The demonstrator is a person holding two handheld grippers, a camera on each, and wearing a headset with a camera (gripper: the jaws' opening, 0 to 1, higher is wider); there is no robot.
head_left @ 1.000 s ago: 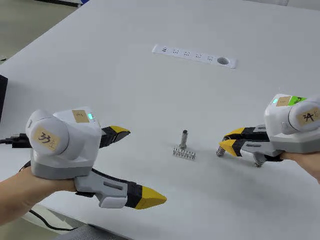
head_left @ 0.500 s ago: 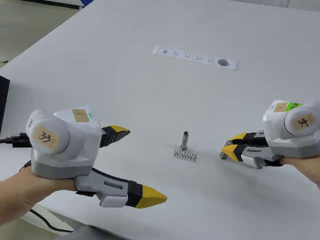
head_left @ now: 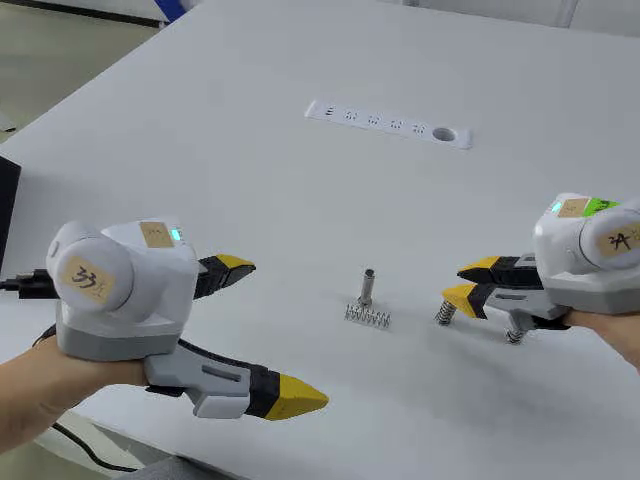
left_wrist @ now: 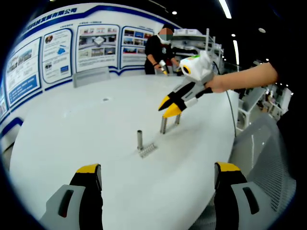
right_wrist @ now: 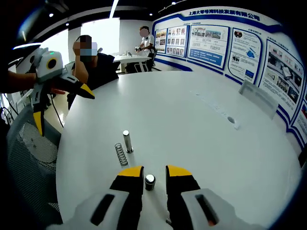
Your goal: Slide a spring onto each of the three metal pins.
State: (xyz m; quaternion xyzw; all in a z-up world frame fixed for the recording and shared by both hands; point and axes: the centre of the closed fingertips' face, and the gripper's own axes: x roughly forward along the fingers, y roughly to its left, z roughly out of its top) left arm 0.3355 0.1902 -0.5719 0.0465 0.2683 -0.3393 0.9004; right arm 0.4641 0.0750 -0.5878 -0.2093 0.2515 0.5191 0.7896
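Observation:
A bare metal pin (head_left: 367, 285) stands upright mid-table with a loose spring (head_left: 367, 317) lying at its foot. Two more pins (head_left: 445, 313) (head_left: 515, 330) to the right each carry a spring. My right gripper (head_left: 470, 283) hovers just above and right of the nearer sprung pin, open with a narrow gap. That pin's top (right_wrist: 150, 181) sits between its yellow fingertips (right_wrist: 132, 173) without touching either. My left gripper (head_left: 268, 330) stands wide open at the near left with nothing in it. From it I see the bare pin (left_wrist: 140, 140), the loose spring (left_wrist: 148, 150) and the right gripper (left_wrist: 170, 106).
A white power strip (head_left: 388, 118) is set into the table at the far side. The near table edge runs just under my left gripper. A mesh chair (right_wrist: 29, 158) stands beside the table, and people are in the background.
My right gripper dipped onto the nearer sprung pin, then lifted and drew back a little to the right. The left gripper has stayed where it was.

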